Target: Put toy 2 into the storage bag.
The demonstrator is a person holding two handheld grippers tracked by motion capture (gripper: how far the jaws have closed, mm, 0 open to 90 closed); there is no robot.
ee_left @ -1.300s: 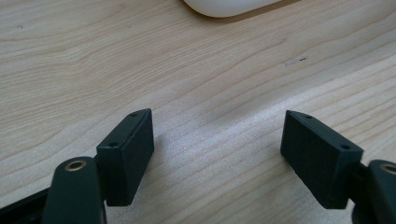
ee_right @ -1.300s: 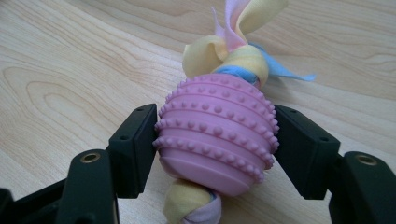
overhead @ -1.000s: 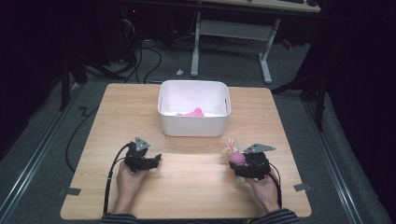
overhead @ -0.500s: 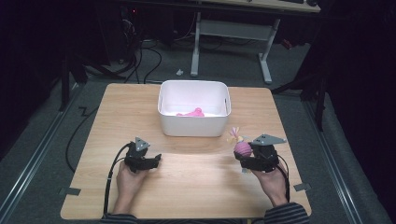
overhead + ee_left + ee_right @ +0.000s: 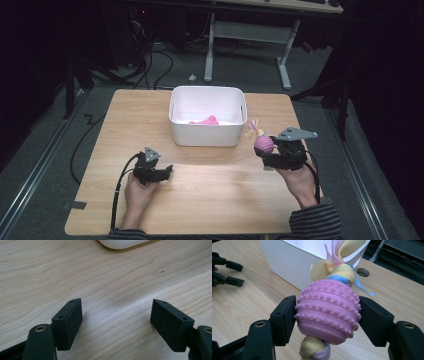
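Tabletop [image 5: 210, 200] of pale wood spans the middle of the high view, with dark floor and cables around it. Toward twelve o'clock on it stands a white bin [image 5: 207, 135], open at the top, with a pink item [image 5: 204, 120] lying inside; what that item is cannot be told from here.

At five o'clock from the bin, the person's right hand lifts the right gripper [image 5: 265, 150] clear of the wood, just beside the bin's near right corner. Its fingers [image 5: 284, 320] are clamped on a pink ball toy [image 5: 328, 310], one pad on each side of its widest part. At seven o'clock from the bin, the left gripper [image 5: 167, 171] rests low over the tabletop, its fingers [image 5: 68, 322] spread wide apart with bare wood between them.

The toy is a ribbed, studded pink ball with a braid of yellow, blue and pink cloth running through it, fraying into loose strips at twelve o'clock and ending in a knot at six o'clock. It looks light, and the ball looks like rubber that gives a little under pressure; the studs and ribs should keep it from slipping. The ball's broad middle seems the best hold, since the cloth ends are limp and would let the toy swing or slide free.
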